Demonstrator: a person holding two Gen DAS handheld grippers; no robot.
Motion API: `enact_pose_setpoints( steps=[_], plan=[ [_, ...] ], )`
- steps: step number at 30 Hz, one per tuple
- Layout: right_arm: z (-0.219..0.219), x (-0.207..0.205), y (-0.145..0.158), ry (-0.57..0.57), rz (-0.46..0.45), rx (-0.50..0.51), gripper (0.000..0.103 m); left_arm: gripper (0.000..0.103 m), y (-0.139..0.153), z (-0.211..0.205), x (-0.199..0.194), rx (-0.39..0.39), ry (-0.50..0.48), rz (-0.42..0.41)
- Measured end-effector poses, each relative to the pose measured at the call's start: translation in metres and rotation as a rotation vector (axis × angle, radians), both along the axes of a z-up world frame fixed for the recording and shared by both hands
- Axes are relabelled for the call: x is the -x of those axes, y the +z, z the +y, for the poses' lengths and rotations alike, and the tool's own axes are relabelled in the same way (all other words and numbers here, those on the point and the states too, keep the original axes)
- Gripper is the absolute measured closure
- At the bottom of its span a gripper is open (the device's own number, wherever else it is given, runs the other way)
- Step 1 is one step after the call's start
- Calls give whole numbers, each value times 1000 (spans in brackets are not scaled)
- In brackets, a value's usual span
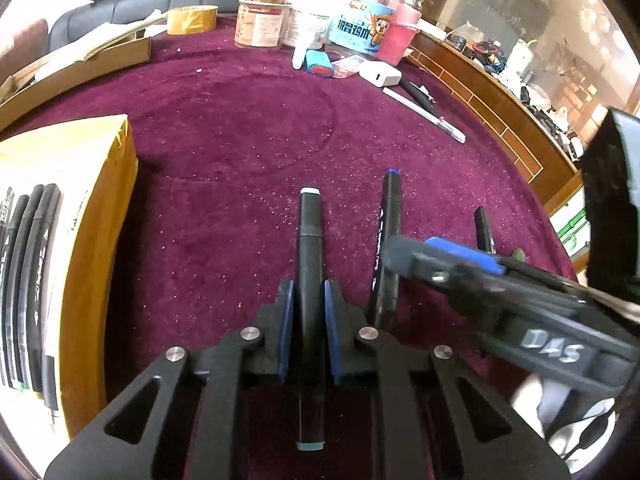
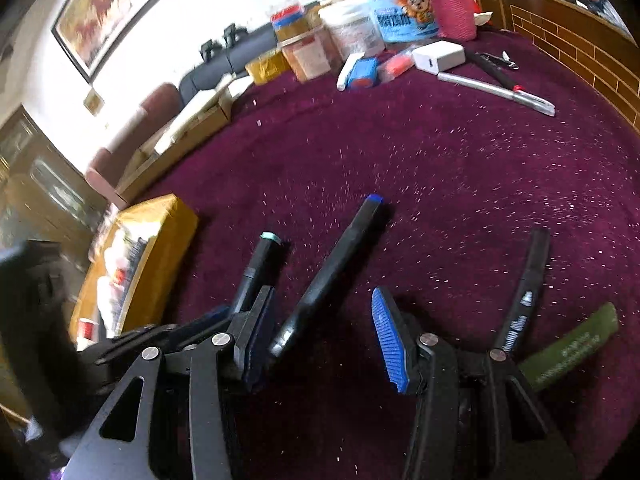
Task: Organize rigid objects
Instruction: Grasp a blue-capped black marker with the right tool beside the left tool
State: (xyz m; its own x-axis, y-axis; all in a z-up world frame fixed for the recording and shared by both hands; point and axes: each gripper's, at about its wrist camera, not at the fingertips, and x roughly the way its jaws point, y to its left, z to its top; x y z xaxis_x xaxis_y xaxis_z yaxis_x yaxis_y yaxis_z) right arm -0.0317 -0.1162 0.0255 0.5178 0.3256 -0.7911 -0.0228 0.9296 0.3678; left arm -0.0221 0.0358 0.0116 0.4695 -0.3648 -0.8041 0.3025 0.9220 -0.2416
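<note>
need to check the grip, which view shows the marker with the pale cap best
The left wrist view: the pale-capped marker runs straight up the frame between the left gripper fingers, sharp and shown end to end. In the right wrist view the same marker is blurred, its lower half hidden behind the fingers.

Tape roll [image 1: 192,20], jars [image 1: 260,24], white charger [image 1: 380,74].

The box [image 1: 92,216] was cut by the left view's edge. Labels on jars [image 1: 260,24] stayed illegible. The green tube [image 2: 572,344] was partly hidden behind the right gripper [image 2: 320,332].
</note>
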Motion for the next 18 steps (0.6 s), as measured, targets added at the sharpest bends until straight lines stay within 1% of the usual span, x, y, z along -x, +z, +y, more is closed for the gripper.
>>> enact_pose_setpoints(
  steps=[3,6,8,10,11,13,15,18],
  plan=[
    [14,-8,-1,6,-5,55,59,90,-1,0,1,-1,4,-23],
    [29,-14,-1,14,-5,165,59,90,-3,5,2,40,25,-28],
    [37,-15,0,10,0,216,65,91,-4,6,2,54,29,-28],
    [42,-17,0,6,6,262,79,91,-4,6,2,54,31,-36],
    [44,-17,0,9,8,277,84,91,-4,5,2,54,28,-34],
    [43,-17,0,21,12,258,91,91,-3,7,1,75,18,-20],
    [41,-15,1,24,7,227,91,91,-3,8,4,87,7,-16],
    [38,-7,0,31,-1,169,91,91,1,10,16,108,-5,-34]
  ],
)
